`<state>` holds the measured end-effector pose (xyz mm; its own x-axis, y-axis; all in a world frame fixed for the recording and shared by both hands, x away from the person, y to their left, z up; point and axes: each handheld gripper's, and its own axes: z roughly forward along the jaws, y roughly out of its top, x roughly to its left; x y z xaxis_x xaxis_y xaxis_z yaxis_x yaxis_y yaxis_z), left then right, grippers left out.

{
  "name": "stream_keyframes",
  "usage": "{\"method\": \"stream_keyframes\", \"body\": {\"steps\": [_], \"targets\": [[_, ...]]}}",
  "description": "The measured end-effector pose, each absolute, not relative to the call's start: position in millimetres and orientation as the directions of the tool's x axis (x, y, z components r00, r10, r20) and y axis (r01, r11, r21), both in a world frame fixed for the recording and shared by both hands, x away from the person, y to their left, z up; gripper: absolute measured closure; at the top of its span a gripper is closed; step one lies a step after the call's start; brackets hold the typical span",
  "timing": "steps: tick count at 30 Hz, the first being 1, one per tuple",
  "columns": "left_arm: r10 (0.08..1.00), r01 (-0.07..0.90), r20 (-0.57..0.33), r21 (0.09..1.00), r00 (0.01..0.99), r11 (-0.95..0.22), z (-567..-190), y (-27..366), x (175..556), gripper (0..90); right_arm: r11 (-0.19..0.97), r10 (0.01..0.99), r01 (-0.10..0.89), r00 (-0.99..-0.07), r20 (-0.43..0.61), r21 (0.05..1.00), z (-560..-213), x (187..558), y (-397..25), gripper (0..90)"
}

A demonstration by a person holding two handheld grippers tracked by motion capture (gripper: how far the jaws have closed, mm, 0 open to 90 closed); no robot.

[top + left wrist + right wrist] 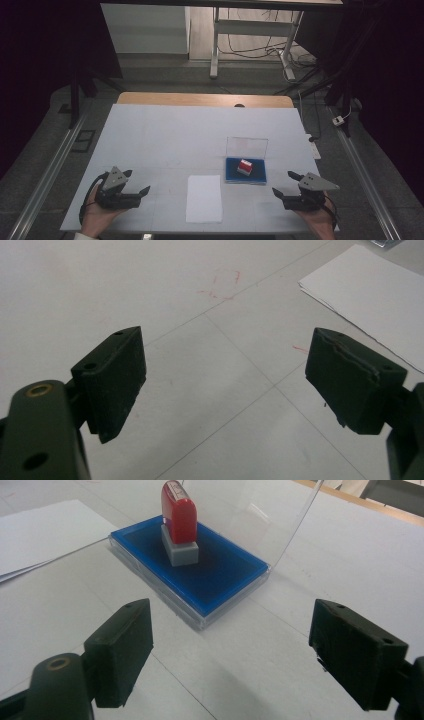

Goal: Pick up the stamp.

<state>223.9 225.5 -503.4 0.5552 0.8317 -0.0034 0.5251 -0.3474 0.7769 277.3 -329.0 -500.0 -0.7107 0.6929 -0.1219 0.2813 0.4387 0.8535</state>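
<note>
You are holding both grippers wide and empty at the near edge: left gripper [137, 186], right gripper [282, 184]. Beyond your right one, the red stamp [178, 522] is standing upright on the blue ink pad [215, 575]. Likely next: reaching for it, jaws straddling its body.

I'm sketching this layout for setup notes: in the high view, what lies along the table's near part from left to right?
Left tool → sheet of white paper → blue ink pad with the red stamp standing on it → right tool.

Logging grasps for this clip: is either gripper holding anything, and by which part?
Nothing is held. The left gripper and the right gripper are both open over bare table, jaws apart. The red stamp stands untouched on the blue ink pad.
</note>
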Motion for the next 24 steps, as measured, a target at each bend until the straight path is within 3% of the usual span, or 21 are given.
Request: {"method": "stream_keyframes", "body": {"steps": [24], "targets": [[0.827, 0.523, 0.01, 0.771, 0.562, -0.364, -504.0, 220.1, 226.5, 17.0, 0.449, 0.691, 0.29, -0.713, -0.122, 0.845, -498.6, 276.3, -328.2, 21.5]]}}
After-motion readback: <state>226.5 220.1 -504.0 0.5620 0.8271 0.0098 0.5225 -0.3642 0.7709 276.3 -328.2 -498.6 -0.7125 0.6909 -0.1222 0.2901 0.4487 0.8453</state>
